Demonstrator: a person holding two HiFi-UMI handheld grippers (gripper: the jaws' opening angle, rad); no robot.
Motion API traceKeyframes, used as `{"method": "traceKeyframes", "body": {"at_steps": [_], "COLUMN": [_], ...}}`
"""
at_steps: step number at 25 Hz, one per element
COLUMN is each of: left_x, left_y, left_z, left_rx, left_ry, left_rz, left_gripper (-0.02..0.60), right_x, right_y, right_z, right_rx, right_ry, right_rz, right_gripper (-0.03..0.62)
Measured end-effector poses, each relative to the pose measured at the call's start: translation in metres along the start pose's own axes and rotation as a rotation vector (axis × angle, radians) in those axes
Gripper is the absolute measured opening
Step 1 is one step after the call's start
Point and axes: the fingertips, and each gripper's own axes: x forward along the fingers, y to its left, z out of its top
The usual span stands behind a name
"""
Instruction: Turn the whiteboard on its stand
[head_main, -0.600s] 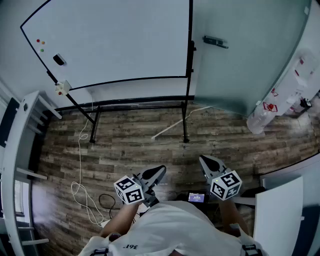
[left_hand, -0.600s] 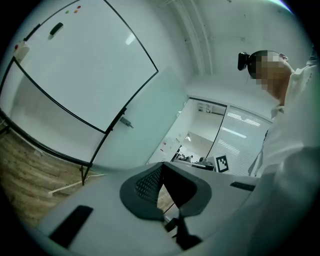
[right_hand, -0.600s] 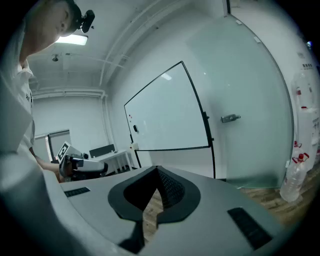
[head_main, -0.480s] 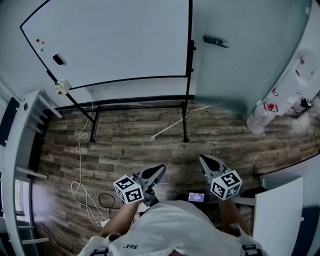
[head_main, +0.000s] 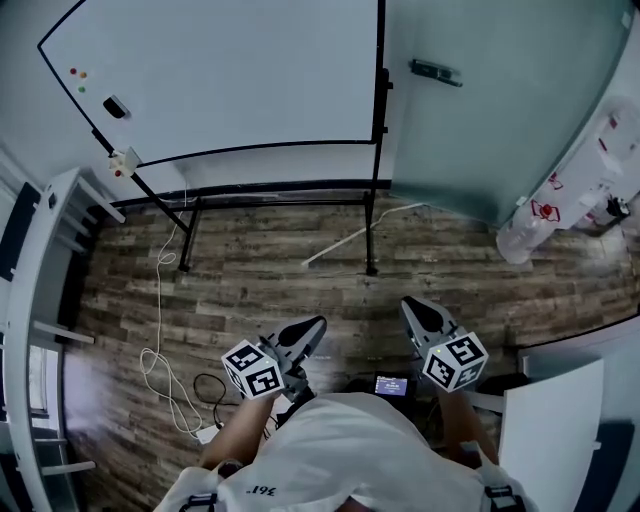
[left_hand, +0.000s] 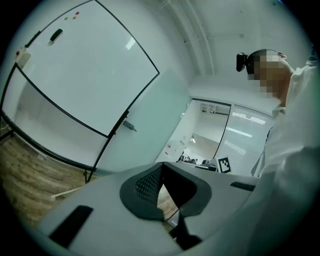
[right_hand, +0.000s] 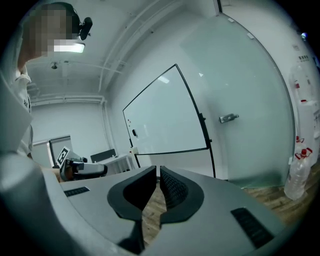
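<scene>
The whiteboard (head_main: 230, 70) has a black frame and hangs on a black stand (head_main: 372, 230) across the wooden floor from me. It also shows in the left gripper view (left_hand: 80, 65) and the right gripper view (right_hand: 165, 117), far beyond the jaws. A black eraser (head_main: 115, 106) and small magnets stick near its left edge. My left gripper (head_main: 310, 328) and right gripper (head_main: 410, 305) are held close to the person's body, well short of the board. Both are shut with nothing between the jaws (left_hand: 161, 170) (right_hand: 156, 172).
A frosted glass door with a handle (head_main: 435, 72) stands right of the board. A water bottle (head_main: 530, 225) sits at the right wall. A white cable (head_main: 160, 330) and a white strip (head_main: 350, 240) lie on the floor. White shelving (head_main: 40, 260) is on the left, a white desk (head_main: 555, 420) on the right.
The head view has shifted slightly, so the board sits a little higher in the picture. Both grippers stay shut near the body, the left one nudged a little left.
</scene>
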Motion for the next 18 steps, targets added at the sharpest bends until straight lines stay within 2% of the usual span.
{"method": "traceKeyframes", "body": {"at_steps": [9,13,18], "left_x": [0.014,0.018,0.018], "left_y": [0.006,0.011,0.029], "left_z": [0.004,0.008,0.016], "left_rx": [0.008,0.023,0.024], "left_ry": [-0.033,-0.033,-0.026], "left_rz": [0.045,0.054,0.068], "left_gripper": [0.006,0.006,0.006], "right_x": [0.002,0.012,0.032], "right_y": [-0.021,-0.03,-0.032], "right_z": [0.004,0.003,0.001], "right_rx": [-0.006,-0.004,0.007], "right_ry": [0.004,0.014,0.027], "right_rz": [0.022,0.031,0.026], "right_gripper": [0.032,0.066,0.077]}}
